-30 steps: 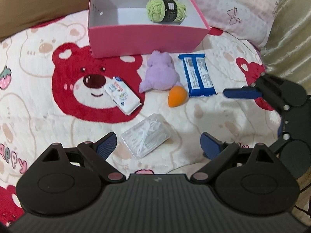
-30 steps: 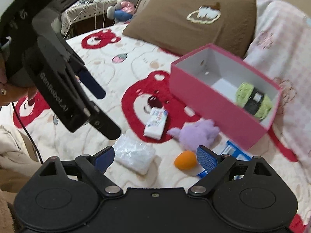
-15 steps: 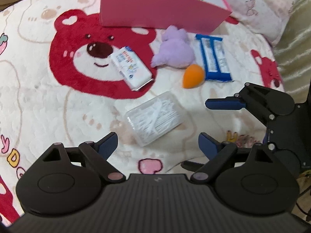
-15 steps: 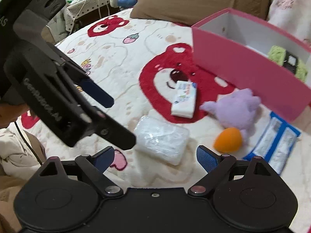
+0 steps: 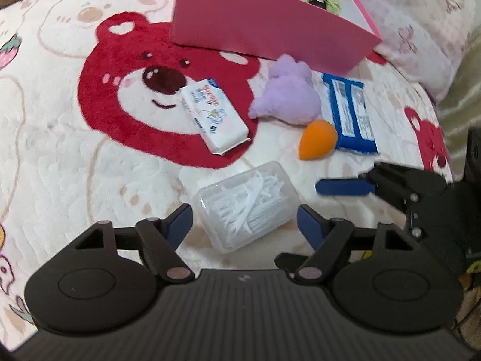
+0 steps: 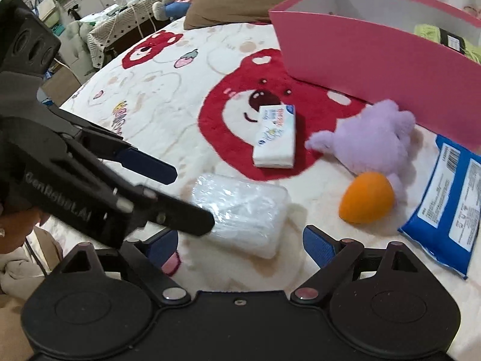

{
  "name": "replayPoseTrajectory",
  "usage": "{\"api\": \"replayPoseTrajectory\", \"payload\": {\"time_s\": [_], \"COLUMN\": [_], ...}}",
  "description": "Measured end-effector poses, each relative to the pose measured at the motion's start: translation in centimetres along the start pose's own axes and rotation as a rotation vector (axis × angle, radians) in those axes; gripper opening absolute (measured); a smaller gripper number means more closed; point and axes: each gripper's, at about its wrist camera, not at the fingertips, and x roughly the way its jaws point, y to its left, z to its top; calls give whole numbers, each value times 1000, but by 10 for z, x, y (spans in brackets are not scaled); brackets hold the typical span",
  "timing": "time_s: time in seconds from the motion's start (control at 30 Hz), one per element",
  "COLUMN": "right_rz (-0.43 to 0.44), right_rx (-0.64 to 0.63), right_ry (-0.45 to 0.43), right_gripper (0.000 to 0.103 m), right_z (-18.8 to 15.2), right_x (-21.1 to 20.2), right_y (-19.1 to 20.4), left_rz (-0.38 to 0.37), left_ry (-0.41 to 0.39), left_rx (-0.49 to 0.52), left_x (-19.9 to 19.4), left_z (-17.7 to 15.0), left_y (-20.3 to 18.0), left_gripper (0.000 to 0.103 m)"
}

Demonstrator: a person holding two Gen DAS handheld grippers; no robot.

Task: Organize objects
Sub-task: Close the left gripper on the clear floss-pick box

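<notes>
Left hand-held gripper (image 5: 244, 219), jaws just closing, straddles the clear plastic box (image 5: 246, 207) untouched

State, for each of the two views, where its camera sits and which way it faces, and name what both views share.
Left wrist: sits on the left gripper, facing steeply down at the clear floss-pick box; the right gripper's blue finger intrudes.
Right wrist: sits on the right gripper, facing down across the blanket; the left gripper crosses its left side.
Shared: box, tissue pack, purple plush, orange sponge, pink box.
</notes>
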Motion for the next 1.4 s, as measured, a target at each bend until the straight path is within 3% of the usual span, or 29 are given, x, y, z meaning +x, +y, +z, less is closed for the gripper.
{"api": "replayPoseTrajectory", "payload": {"time_s": [0.13,0.3,0.5,0.63,0.77,0.93,1.1,1.23,1.4], "right_rz": [12,30,11,2,14,-35,-98,-128,-122], "right_rx": [19,4,98,126,155,75,20,3,41], "right_ry": [-9,-7,3,42,19,26,49,41,22], "right_gripper": [92,92,93,94,94,93,90,84,84], "right_z": [-2,1,1,-4,-8,-9,-11,-13,-15], "right_x": [4,18,28,38,38,42,41,41,38], "right_y": [0,9,-4,-9,-13,-4,-1,4,1], "left_rz": [-6,-6,-34,14,25,59,37,16,38], "left_ry": [-6,-58,-43,-48,-54,-49,-36,-53,-76], "left_rx": [-38,-116,-161,-172,-194,-166,-211,-231,-211], "left_x": [6,10,13,19,23,27,29,28,26], "left_z": [-5,-10,-10,-14,-21,-23,-20,-22,-23], "left_y": [4,5,4,0,-2,-7,-1,0,-8], "left_gripper": [54,53,50,46,44,41,40,40,40]}}
